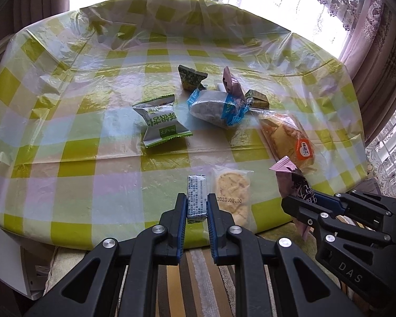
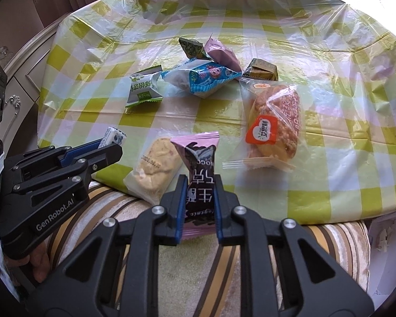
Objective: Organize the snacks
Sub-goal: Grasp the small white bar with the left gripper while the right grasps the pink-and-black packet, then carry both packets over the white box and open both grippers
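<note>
Left gripper: its 2 blue-padded fingers are pressed onto a small white rectangular candy bar with blue print, pinching it by its long sides just above the near edge of the worktop. Right gripper: clamped on a pink-and-dark-brown foil snack packet, which stands upright between the pads, also at the near edge.

Between the 2 grippers lies a clear-wrapped pale round biscuit stamped with a date, overhanging the near edge. To the right rests a clear bag holding a golden pastry with an orange label. Farther off, a loose cluster sits near the worktop's centre: a silver-and-green crimped sachet at left, a blue-and-white packet with a dark filling touching a pink foil packet, a dark green printed wrapper behind, and an olive-gold wrapped cube at right.

The worktop carries a green-and-white checked plastic cloth; a striped cushion lies below the near edge.
</note>
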`<state>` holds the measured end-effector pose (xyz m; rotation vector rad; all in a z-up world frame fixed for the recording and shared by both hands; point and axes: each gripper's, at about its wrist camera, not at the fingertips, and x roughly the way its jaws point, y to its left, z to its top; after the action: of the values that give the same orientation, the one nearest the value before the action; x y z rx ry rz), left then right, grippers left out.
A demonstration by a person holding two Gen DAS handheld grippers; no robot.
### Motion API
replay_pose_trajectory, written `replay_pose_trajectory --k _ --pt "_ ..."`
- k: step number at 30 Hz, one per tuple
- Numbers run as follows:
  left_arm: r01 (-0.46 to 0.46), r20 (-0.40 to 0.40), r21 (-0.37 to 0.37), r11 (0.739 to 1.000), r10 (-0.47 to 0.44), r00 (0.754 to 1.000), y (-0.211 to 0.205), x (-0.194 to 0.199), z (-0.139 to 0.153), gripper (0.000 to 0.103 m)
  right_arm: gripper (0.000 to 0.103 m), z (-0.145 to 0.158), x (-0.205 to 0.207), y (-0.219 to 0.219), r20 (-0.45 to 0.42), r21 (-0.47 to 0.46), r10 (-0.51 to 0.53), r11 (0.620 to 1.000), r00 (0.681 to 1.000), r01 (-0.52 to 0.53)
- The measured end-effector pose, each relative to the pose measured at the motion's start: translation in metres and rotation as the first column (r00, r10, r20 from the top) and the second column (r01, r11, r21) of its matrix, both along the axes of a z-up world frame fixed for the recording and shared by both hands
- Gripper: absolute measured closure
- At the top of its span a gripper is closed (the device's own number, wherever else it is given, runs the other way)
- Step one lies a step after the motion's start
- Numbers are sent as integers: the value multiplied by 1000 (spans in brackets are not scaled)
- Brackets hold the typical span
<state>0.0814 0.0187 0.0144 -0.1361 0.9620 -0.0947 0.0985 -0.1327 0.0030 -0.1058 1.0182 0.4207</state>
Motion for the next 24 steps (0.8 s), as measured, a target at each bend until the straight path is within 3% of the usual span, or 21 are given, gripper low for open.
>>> replay_pose_trajectory --k 13,24 --pt "59 42 -3 998 -58 997 -35 -12 21 87 82 20 -13 -40 22 55 -56 997 998 55" --pt "202 69 -12 979 -200 977 -100 -11 35 87 82 30 -15 -98 51 46 -149 988 987 147"
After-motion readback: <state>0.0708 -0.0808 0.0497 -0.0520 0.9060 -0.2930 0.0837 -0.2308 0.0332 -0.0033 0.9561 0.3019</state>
